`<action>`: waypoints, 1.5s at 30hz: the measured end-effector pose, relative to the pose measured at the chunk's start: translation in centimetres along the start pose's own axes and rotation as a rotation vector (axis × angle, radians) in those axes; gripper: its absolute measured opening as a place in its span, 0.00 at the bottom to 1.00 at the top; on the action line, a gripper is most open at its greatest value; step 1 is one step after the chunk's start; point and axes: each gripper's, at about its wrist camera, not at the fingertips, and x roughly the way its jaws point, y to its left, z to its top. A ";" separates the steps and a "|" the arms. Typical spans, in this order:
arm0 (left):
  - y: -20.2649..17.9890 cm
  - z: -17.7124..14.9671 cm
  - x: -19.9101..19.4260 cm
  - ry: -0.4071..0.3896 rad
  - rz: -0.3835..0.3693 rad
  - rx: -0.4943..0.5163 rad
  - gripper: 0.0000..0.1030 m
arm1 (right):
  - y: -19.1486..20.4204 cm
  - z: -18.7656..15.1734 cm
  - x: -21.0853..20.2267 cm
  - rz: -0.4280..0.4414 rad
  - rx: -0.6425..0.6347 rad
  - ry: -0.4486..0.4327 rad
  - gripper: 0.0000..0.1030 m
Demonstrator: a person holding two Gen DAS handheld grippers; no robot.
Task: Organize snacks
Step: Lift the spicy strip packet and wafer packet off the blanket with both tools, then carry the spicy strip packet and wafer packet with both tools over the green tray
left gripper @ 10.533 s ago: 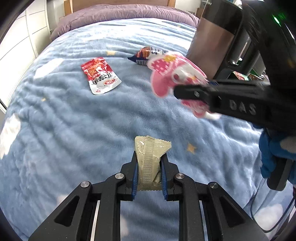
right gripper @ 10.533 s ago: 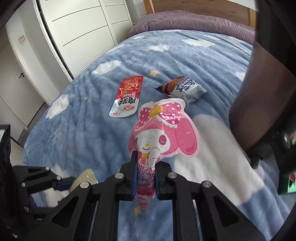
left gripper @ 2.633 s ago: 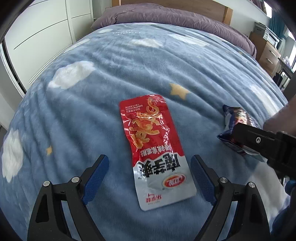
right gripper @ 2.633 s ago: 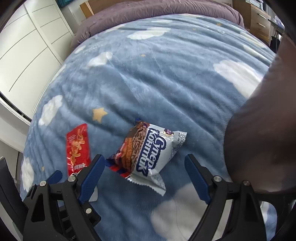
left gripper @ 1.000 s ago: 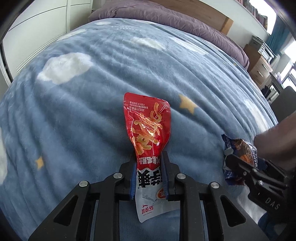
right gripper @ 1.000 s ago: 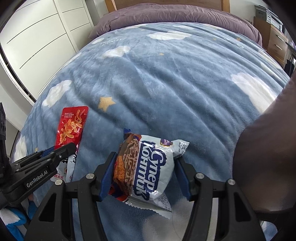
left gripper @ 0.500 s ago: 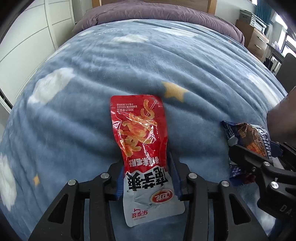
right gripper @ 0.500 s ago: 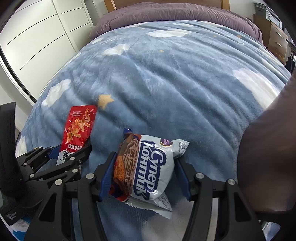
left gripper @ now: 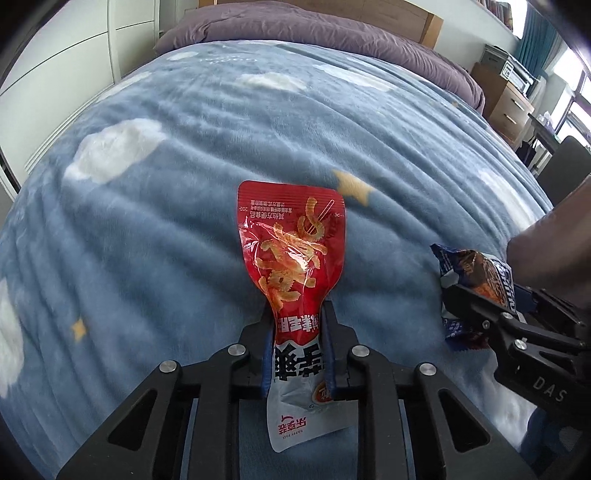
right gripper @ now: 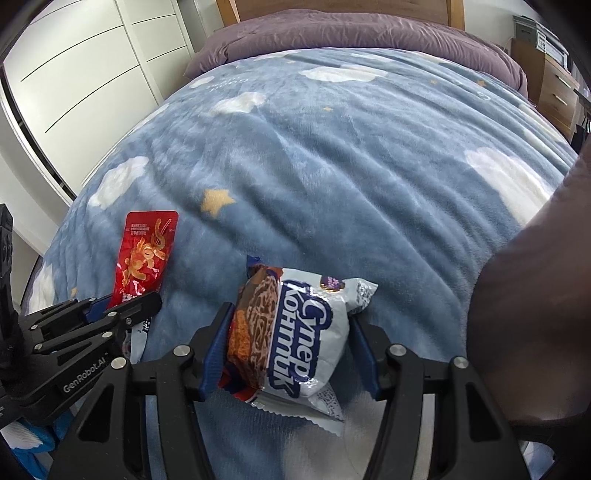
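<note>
My left gripper point(left gripper: 297, 332) is shut on the lower part of a red and white snack packet point(left gripper: 291, 254) and holds it just above the blue blanket point(left gripper: 184, 221). The packet also shows at the left of the right wrist view point(right gripper: 146, 254), held by the left gripper point(right gripper: 122, 308). My right gripper point(right gripper: 288, 332) is shut on a white and brown wafer packet point(right gripper: 295, 332), its blue pads point(right gripper: 216, 354) pressing both sides. That packet and the right gripper point(left gripper: 476, 299) show at the right edge of the left wrist view.
A dark brown rounded object point(right gripper: 532, 295) fills the right side. A purple duvet point(right gripper: 351, 33) and wooden headboard lie at the far end of the bed. White wardrobe doors point(right gripper: 92, 74) stand left, a wooden nightstand point(left gripper: 509, 107) right.
My left gripper has closed tighter on the red packet and raised it off the blanket. My right gripper keeps its hold on the wafer packet, nearly unmoved.
</note>
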 end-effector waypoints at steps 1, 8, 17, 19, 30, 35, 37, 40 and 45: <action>-0.1 -0.2 -0.2 -0.002 0.000 0.004 0.17 | 0.0 -0.1 -0.2 0.003 0.002 -0.001 0.50; 0.2 -1.4 -2.3 -0.021 0.008 0.004 0.17 | 0.2 -1.2 -2.1 0.011 -0.014 -0.009 0.50; -0.5 -4.5 -7.7 -0.054 0.014 0.017 0.17 | 1.2 -4.9 -7.5 0.067 -0.066 -0.023 0.50; -0.8 -5.4 -9.1 -0.059 0.013 0.018 0.17 | 1.4 -6.0 -9.3 0.073 -0.078 -0.026 0.50; -4.1 -9.5 -17.0 -0.129 0.022 0.070 0.18 | 2.4 -11.7 -17.3 0.053 -0.103 -0.051 0.50; -5.4 -11.0 -19.5 -0.142 0.020 0.085 0.18 | 2.6 -13.8 -20.2 0.025 -0.104 -0.071 0.50; -5.9 -11.6 -20.4 -0.154 0.022 0.095 0.18 | 2.6 -14.5 -21.2 0.014 -0.100 -0.078 0.50; -6.9 -12.4 -21.8 -0.172 0.016 0.113 0.18 | 2.4 -15.6 -22.6 -0.002 -0.098 -0.090 0.50; -8.9 -13.1 -24.3 -0.209 0.011 0.143 0.18 | 1.5 -16.8 -25.3 -0.025 -0.084 -0.128 0.50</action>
